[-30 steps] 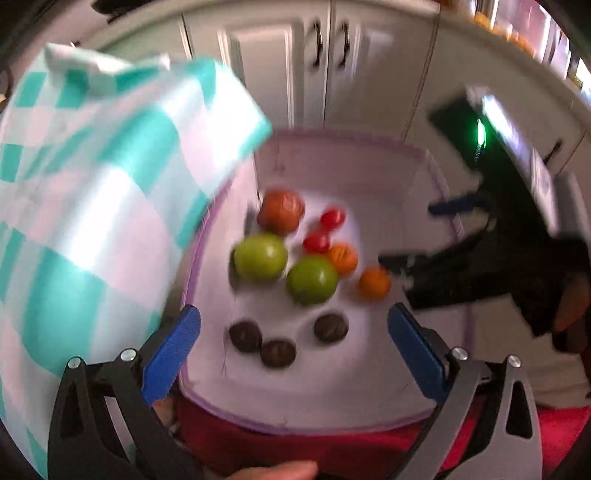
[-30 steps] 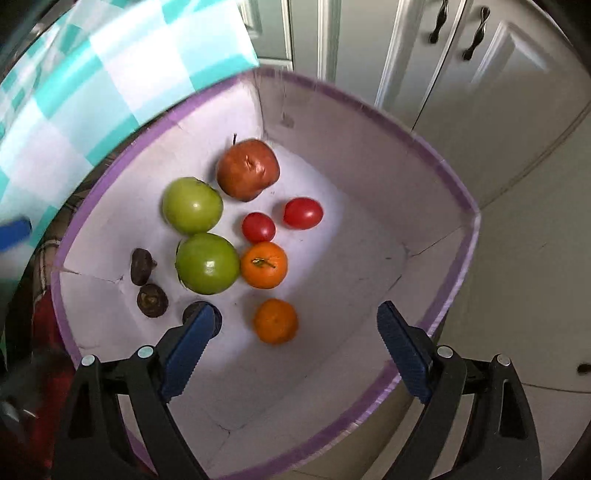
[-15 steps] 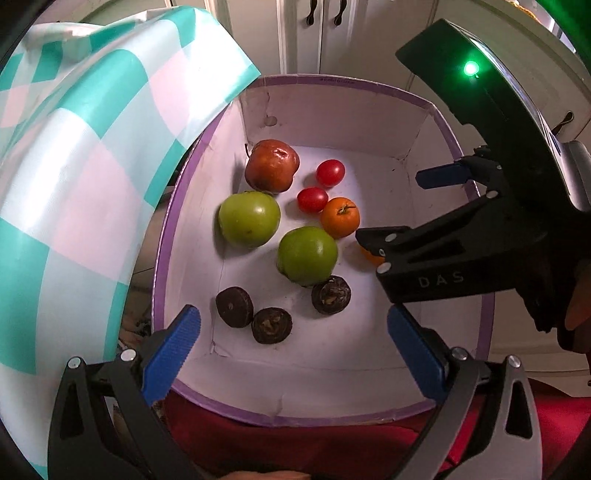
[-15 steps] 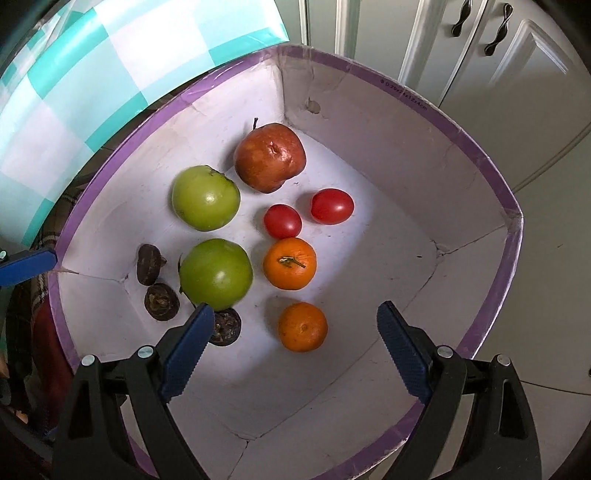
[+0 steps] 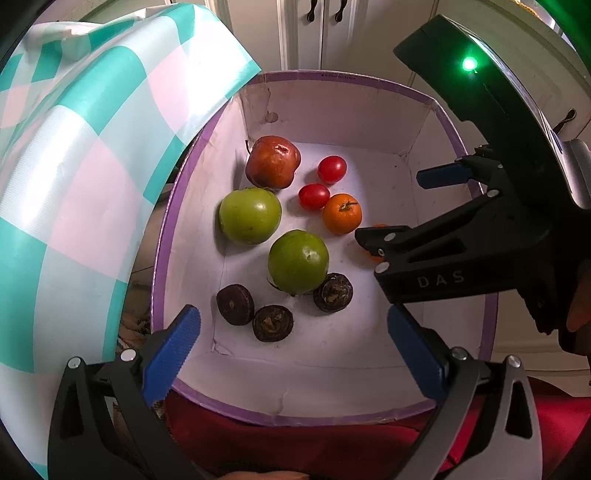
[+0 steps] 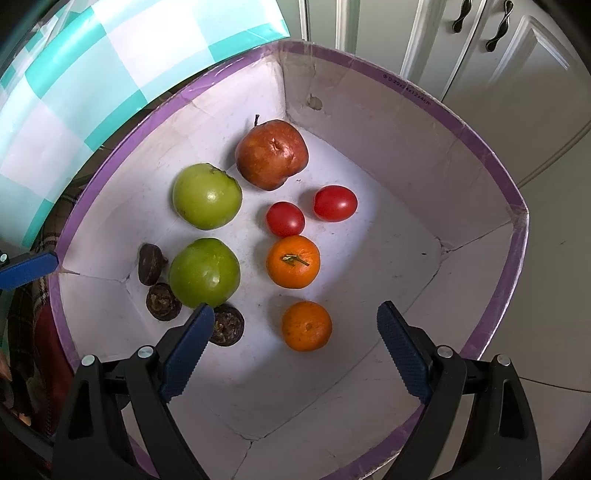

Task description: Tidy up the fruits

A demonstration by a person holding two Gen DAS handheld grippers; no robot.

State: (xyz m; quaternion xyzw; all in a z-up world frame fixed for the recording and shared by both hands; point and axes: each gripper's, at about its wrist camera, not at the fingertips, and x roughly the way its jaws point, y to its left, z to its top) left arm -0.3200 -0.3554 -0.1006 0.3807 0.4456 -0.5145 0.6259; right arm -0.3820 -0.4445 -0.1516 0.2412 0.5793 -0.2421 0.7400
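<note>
A white box with a purple rim [image 5: 343,77] [image 6: 480,147] holds fruit: a red apple [image 5: 272,161] [image 6: 272,153], two green apples [image 5: 249,216] [image 5: 298,260] [image 6: 207,195] [image 6: 204,272], two cherry tomatoes [image 5: 331,169] [image 5: 314,195] [image 6: 335,203] [image 6: 285,218], two oranges [image 5: 342,213] [image 6: 293,261] [image 6: 306,325] and three dark brown fruits [image 5: 235,304] [image 5: 272,322] [image 5: 333,292]. My left gripper [image 5: 293,349] is open and empty above the box's near edge. My right gripper [image 6: 295,343] [image 5: 436,206] is open and empty over the near orange.
A teal, pink and white checked cloth [image 5: 74,166] [image 6: 92,85] hangs left of the box. White cabinet doors [image 5: 321,33] [image 6: 480,44] stand behind. Red fabric [image 5: 332,443] lies under the box's near side.
Both grippers have moved closer to the box, so the fruit looks larger. The right gripper has come in over the box's right side. No fruit has moved.
</note>
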